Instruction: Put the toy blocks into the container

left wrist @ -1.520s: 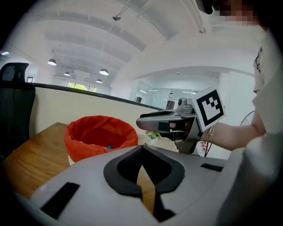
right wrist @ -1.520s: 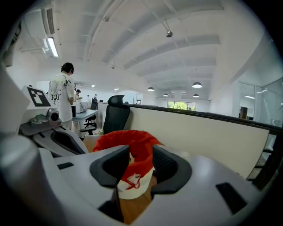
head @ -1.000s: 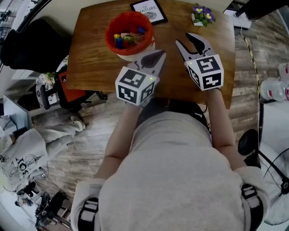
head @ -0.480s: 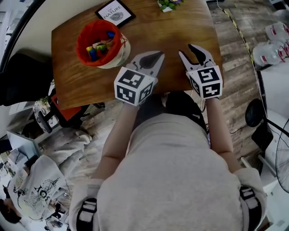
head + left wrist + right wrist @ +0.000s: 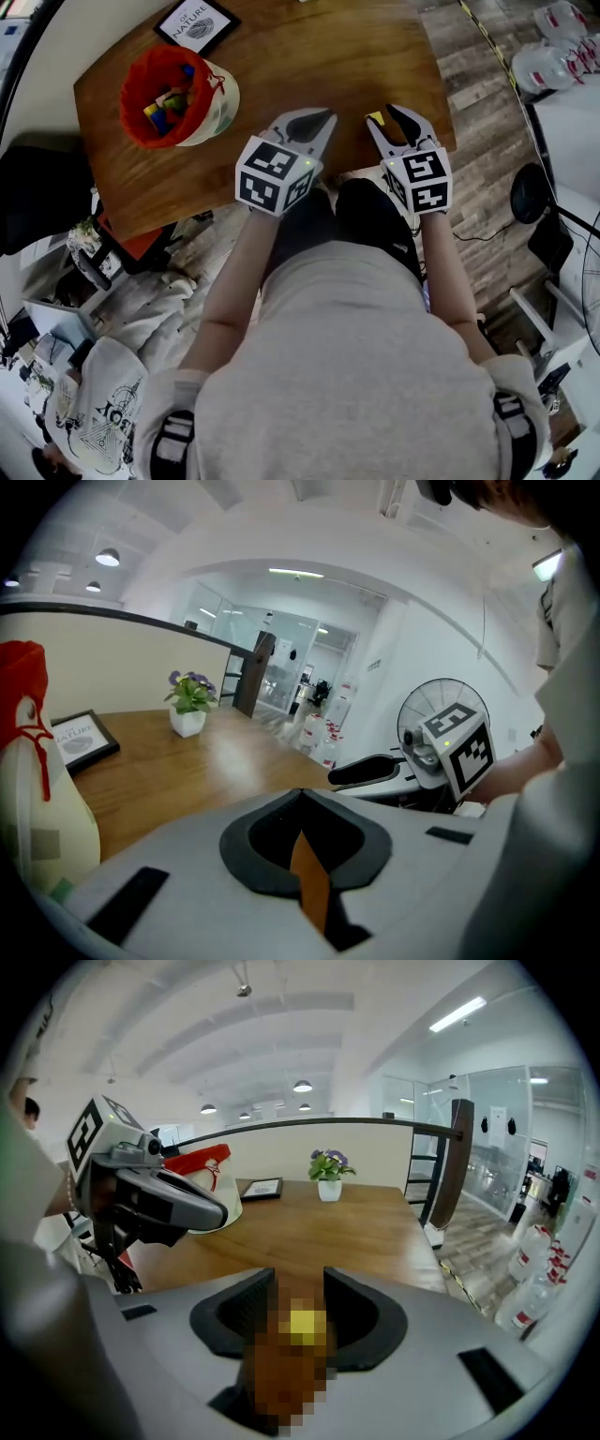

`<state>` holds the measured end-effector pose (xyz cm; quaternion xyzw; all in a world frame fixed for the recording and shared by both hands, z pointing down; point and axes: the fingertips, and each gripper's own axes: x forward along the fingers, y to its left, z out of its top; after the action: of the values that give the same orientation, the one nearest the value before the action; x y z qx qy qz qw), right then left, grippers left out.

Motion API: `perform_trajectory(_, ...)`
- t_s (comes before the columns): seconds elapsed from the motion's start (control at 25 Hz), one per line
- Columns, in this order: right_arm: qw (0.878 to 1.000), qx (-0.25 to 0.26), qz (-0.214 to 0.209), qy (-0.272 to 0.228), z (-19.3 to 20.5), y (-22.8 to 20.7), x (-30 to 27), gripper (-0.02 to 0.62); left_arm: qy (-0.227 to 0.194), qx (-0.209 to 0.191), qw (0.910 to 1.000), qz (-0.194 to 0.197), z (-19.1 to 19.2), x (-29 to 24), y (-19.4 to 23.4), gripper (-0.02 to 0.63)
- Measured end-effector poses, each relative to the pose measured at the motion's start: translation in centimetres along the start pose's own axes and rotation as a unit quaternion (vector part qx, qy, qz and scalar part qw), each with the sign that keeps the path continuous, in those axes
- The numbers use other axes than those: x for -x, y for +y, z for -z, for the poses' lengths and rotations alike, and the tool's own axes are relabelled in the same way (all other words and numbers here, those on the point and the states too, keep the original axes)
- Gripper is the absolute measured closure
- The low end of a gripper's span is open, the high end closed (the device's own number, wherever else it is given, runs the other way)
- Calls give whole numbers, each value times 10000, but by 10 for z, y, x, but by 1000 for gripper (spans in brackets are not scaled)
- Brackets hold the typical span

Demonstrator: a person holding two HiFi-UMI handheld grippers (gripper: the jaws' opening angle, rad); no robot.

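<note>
The container (image 5: 173,94) is a cream bag with a red lining, standing at the table's far left with several coloured blocks inside. It also shows at the left edge as the container (image 5: 28,789). My left gripper (image 5: 314,122) hangs over the table's near edge, shut and empty, as the left gripper (image 5: 300,799) view confirms. My right gripper (image 5: 394,120) stands open beside it. A small yellow block (image 5: 375,118) shows at its left fingertip and again as the yellow block (image 5: 305,1326) in the gap between the jaws. It seems to lie on the table.
A framed card (image 5: 197,23) lies at the wooden table's (image 5: 309,56) far edge. A small potted plant (image 5: 328,1171) stands at the back. Water bottles (image 5: 562,47) sit on the floor to the right. A fan (image 5: 441,710) stands beyond.
The view has swung so the table and container slide up and left. Both grippers now sit at the table's near edge, and the yellow block has come into sight at the right gripper.
</note>
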<state>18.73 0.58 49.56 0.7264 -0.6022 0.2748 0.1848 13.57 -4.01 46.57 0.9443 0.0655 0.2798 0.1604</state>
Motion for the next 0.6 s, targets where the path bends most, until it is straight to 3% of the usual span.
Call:
perform_trajectory(0.28, 9989, -319, 21, 340, 38, -1, -2, 422, 313, 12, 9993, 188, 19, -19, -9, 593)
perform_trajectory(0.6, 9976, -272, 40, 638, 59, -7, -16, 405, 623, 40, 9979, 181, 39, -36, -6, 592)
